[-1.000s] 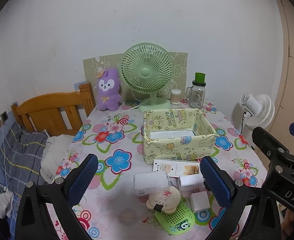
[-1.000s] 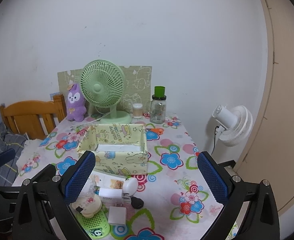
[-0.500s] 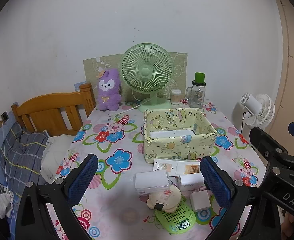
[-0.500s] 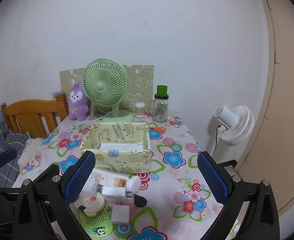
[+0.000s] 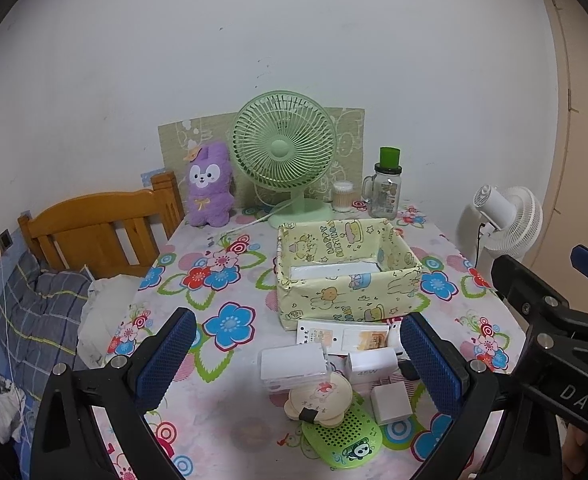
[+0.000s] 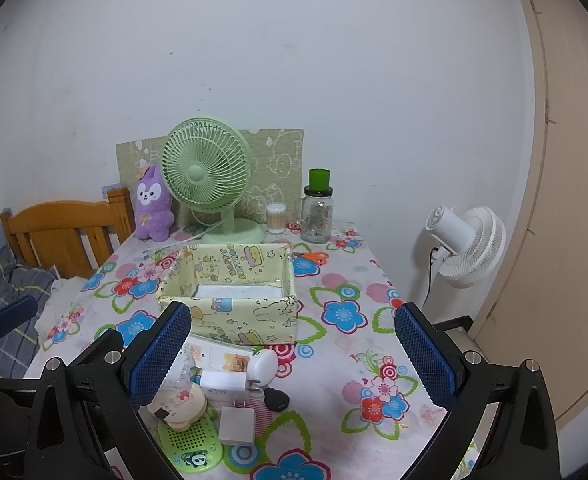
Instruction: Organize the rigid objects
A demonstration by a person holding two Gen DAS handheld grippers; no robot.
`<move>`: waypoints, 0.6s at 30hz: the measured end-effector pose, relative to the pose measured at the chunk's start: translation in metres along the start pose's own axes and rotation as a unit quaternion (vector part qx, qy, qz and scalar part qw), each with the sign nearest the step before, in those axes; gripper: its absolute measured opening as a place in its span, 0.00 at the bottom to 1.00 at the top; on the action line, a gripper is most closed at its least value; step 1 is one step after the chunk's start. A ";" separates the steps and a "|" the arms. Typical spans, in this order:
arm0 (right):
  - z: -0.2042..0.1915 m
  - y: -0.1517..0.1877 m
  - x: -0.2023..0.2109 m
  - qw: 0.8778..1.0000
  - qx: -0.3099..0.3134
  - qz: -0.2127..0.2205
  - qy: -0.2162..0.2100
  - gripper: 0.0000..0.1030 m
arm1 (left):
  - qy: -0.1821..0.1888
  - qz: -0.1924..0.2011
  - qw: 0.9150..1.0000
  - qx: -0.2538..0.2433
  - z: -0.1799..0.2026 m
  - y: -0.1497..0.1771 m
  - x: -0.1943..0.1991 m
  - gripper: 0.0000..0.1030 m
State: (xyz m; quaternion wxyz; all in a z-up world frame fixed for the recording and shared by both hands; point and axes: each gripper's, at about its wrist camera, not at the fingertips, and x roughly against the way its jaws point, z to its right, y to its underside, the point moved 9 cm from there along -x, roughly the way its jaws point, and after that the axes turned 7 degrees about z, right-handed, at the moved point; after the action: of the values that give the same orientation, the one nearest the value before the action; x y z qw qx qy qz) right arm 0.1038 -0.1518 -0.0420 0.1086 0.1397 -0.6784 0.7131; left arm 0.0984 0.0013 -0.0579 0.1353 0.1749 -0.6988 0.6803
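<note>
Bed [image 5: 94,224]: wooden headboard off the table's left edge, plaid bedding below it.
Left gripper [image 5: 298,356]: jaws spread wide, nothing between the blue pads [image 5: 166,360]; it hovers over the near edge of the table [image 5: 214,420].
Plush [image 5: 209,190]: purple, upright at the far left of the table, just beside the green fan [image 5: 284,156].
Clear case [image 5: 292,364]: flat on the cloth, leftmost of the loose pile in front of the box.
Compact [image 5: 320,398]: cream, bear-shaped, lying partly on a green perforated tag [image 5: 342,436] at the near edge.
Card [image 5: 342,334]: white, flat, touching the front wall of the box.
Box [image 5: 350,268]: yellow cartoon print, open top, mid-table; a white flat item lies inside.
Chargers: one marked 45W [image 5: 372,364] behind a plain white cube [image 5: 390,402], close together right of the compact.
Key fob [image 6: 276,398]: black, just right of the chargers, with a white rounded gadget [image 6: 262,366] behind it.
Jar [image 5: 386,188]: glass with green lid, far side, right of the fan, a cotton-swab tub [image 5: 342,196] beside it.
Scissors [image 6: 312,256]: orange handles, behind the box's right corner.
Right gripper [image 6: 294,360]: jaws spread wide, empty, over the pile and the cloth to its right.
White fan [image 6: 466,248]: on the floor, off the table's right edge.
</note>
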 end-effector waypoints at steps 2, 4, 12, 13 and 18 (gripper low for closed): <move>0.000 0.000 0.000 1.000 0.001 0.000 0.000 1.00 | 0.000 0.000 1.000 0.000 0.000 0.000 0.000 1.00; 0.000 0.000 0.000 1.000 0.001 0.000 0.000 1.00 | 0.000 0.000 1.000 0.000 0.000 0.000 0.000 1.00; 0.000 0.000 0.000 1.000 0.000 0.000 0.000 1.00 | -0.001 0.000 1.000 -0.001 0.002 0.000 0.000 1.00; 0.000 0.000 0.000 1.000 0.000 0.000 0.000 1.00 | -0.001 0.000 1.000 -0.001 0.002 0.000 0.000 1.00; 0.000 0.000 0.000 1.000 0.000 0.000 0.000 1.00 | -0.001 0.001 1.000 -0.001 0.002 -0.001 0.001 1.00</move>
State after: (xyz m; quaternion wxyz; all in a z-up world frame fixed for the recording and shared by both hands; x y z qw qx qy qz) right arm 0.1040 -0.1518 -0.0421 0.1084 0.1397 -0.6786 0.7129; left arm 0.0979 -0.0012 -0.0571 0.1342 0.1751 -0.6996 0.6796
